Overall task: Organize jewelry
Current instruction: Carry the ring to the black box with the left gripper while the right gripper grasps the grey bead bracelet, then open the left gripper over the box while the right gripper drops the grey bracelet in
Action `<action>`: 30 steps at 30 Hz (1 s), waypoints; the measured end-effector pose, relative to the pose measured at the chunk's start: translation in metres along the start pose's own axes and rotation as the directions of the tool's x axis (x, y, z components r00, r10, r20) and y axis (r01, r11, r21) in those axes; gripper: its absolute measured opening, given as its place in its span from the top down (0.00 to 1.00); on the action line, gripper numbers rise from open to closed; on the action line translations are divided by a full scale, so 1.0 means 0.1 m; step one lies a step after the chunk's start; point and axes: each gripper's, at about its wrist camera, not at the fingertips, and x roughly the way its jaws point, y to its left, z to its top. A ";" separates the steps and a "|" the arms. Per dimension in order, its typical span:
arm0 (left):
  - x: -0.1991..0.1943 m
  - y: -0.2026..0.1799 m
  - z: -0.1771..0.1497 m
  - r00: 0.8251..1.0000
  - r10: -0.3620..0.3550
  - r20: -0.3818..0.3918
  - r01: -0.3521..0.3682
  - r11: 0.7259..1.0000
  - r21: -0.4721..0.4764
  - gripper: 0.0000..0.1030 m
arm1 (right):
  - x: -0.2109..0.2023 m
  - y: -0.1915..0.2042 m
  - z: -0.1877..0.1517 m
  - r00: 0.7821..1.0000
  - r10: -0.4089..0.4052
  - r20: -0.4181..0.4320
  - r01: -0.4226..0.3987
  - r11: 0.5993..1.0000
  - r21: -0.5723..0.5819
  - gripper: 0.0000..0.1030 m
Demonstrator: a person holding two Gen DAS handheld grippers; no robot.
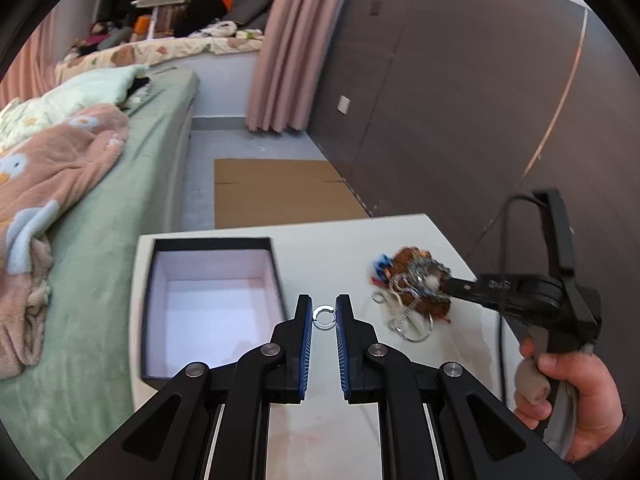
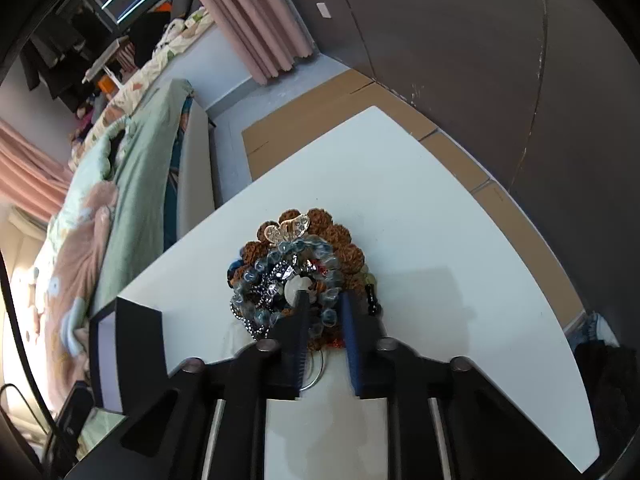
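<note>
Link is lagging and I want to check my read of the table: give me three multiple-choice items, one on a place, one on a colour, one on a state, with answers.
1. Where does the small silver ring lie?
A. inside the box
B. on the table between the left gripper's fingers
C. on the bed

2. What colour is the inside of the open box?
A. white
B. red
C. green

3. How does the left gripper stand?
A. shut on the ring
B. out of view
C. open, its fingers either side of the ring

Answers: 1 B, the ring rests on the white table in the gap between the blue pads. 2 A, the lining is white within black walls. 3 C, a gap shows on both sides of the ring.
</note>
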 end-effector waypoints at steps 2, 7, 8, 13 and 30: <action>-0.04 0.08 0.03 1.000 0.004 0.011 -0.004 1.000 -0.018 0.88 | -0.07 -0.03 0.00 1.000 0.023 0.019 -0.023 1.000 0.006 0.89; -0.10 0.24 0.08 0.999 0.017 0.032 -0.016 0.998 -0.055 0.88 | -0.23 -0.13 -0.01 0.992 0.116 0.051 -0.119 0.992 0.051 0.89; -0.10 0.26 0.09 0.999 0.020 0.034 -0.018 0.998 -0.061 0.88 | -0.27 -0.15 -0.02 0.988 0.145 0.060 -0.148 0.987 0.063 0.89; -0.12 0.42 0.15 0.999 0.025 0.047 -0.020 0.994 -0.104 0.88 | -0.44 0.02 -0.04 0.964 0.240 0.113 -0.245 0.969 0.035 0.89; -0.19 0.79 0.24 0.996 0.025 0.081 0.000 0.954 -0.301 0.15 | -0.49 0.90 -0.33 0.854 0.514 0.079 -0.505 0.856 -0.112 0.89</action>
